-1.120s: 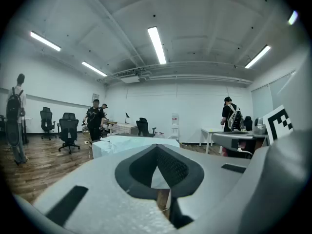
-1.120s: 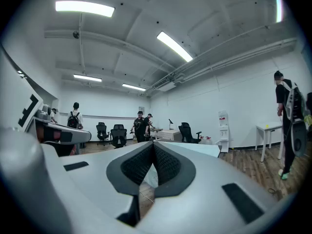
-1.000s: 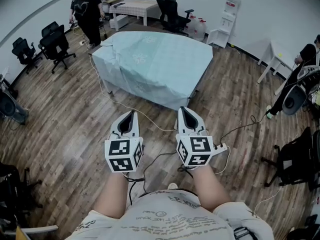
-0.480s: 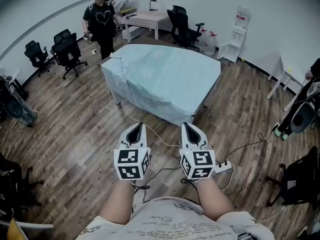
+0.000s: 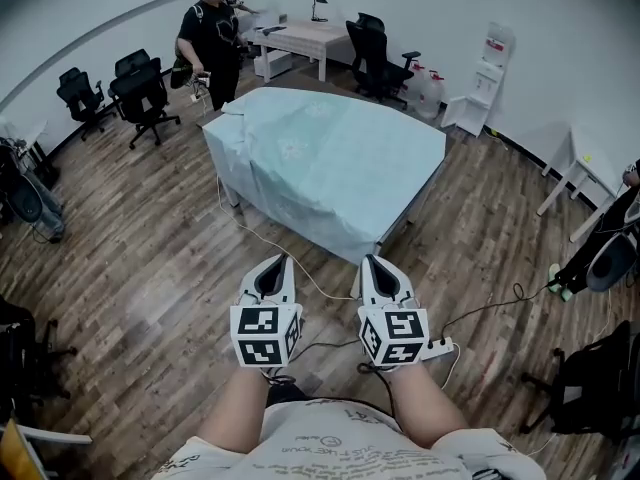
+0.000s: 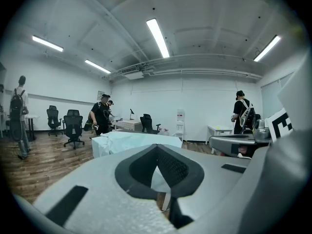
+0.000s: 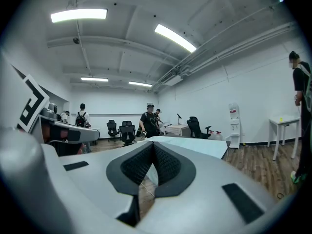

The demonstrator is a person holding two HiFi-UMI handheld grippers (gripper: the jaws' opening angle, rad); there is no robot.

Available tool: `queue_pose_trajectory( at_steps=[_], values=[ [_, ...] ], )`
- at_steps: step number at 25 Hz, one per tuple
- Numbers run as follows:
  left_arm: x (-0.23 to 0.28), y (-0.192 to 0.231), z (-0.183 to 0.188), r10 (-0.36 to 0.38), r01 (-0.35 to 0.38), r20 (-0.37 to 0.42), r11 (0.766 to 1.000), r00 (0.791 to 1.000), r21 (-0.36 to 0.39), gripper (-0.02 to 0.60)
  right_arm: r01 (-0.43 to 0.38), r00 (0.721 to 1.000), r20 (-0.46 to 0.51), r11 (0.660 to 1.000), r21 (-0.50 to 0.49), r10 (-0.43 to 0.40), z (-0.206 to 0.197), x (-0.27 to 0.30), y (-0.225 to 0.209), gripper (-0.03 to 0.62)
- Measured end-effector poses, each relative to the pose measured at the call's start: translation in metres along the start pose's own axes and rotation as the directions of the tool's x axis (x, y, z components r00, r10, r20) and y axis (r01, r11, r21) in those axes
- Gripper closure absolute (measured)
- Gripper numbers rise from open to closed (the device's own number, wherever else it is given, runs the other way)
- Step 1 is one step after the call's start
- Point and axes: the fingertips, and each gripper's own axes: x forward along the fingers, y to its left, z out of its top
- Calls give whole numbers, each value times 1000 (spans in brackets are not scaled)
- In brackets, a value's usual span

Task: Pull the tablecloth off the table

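The left tool (image 5: 274, 261) and the right tool (image 5: 377, 261) are side by side above the wooden floor (image 5: 150, 258), each with its jaws closed together and holding nothing. The light blue tablecloth (image 5: 330, 153) lies spread over the counter (image 5: 418, 196) ahead, apart from both tools.

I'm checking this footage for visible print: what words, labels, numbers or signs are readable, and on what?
Nothing reads clearly.
Shirt: lines of print, upside down, too small to read.
Water dispenser: red label, too small to read.
Cubes: square markers only, no letters.
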Motion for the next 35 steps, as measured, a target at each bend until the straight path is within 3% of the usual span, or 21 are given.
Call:
queue_pose_trajectory(
  at_steps=[8, 16, 29, 35],
  values=[
    [39, 4, -6, -10, 10, -16, 1000, 1000, -10, 571, 3, 1000, -9, 1000, 2, -3, -8, 27, -18, 582],
    [112, 22, 6, -50, 50, -11, 999, 999, -7, 571, 51, 999, -16, 999, 1, -51, -8, 87, -50, 582],
    [238, 119, 44, -62, 62, -9, 998, 998, -2, 571, 96, 995, -11, 995, 11, -96, 14, 243, -70, 582],
    [271, 160, 44, -67, 66, -21, 998, 998, -16, 571, 118, 993, -2, 992, 34, -118, 12, 285, -71, 582]
  ],
)
